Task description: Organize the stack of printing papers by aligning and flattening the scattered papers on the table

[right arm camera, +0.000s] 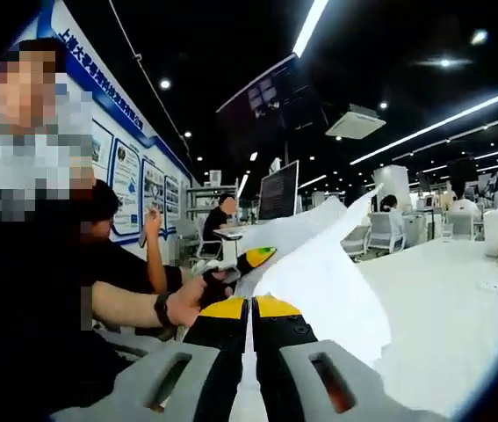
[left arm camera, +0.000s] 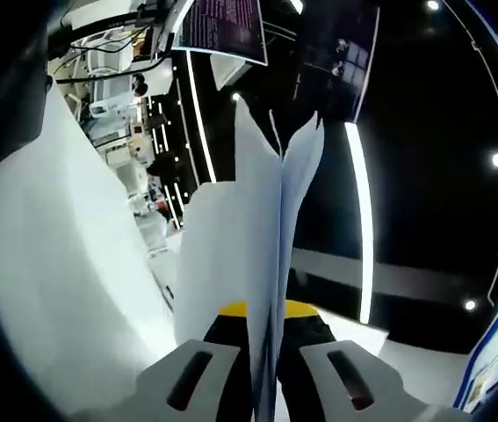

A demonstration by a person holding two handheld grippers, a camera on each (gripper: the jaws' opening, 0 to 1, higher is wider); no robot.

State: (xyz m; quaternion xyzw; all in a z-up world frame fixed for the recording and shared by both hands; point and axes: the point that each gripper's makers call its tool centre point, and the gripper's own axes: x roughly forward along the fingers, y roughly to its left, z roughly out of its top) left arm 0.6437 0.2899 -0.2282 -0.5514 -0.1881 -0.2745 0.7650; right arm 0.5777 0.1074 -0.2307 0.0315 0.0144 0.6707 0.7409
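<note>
A sheaf of white printing papers point(left arm camera: 253, 220) rises straight up from between the jaws of my left gripper point(left arm camera: 266, 309), which is shut on its edge. In the right gripper view, the same papers point(right arm camera: 328, 277) bulge up and to the right above the white table point(right arm camera: 459, 308). My right gripper point(right arm camera: 250, 306) is shut on their near edge, a thin white line showing between the yellow-tipped jaws. The left gripper point(right arm camera: 250, 258), held by a person's hand point(right arm camera: 198, 301), pinches the papers' far end. The papers are lifted off the table.
A broad white surface point(left arm camera: 55, 281) runs along the left of the rolled left gripper view. A seated person point(right arm camera: 112, 237) and desks with monitors point(right arm camera: 277, 192) stand behind. White chairs point(right arm camera: 389, 230) line the table's far side.
</note>
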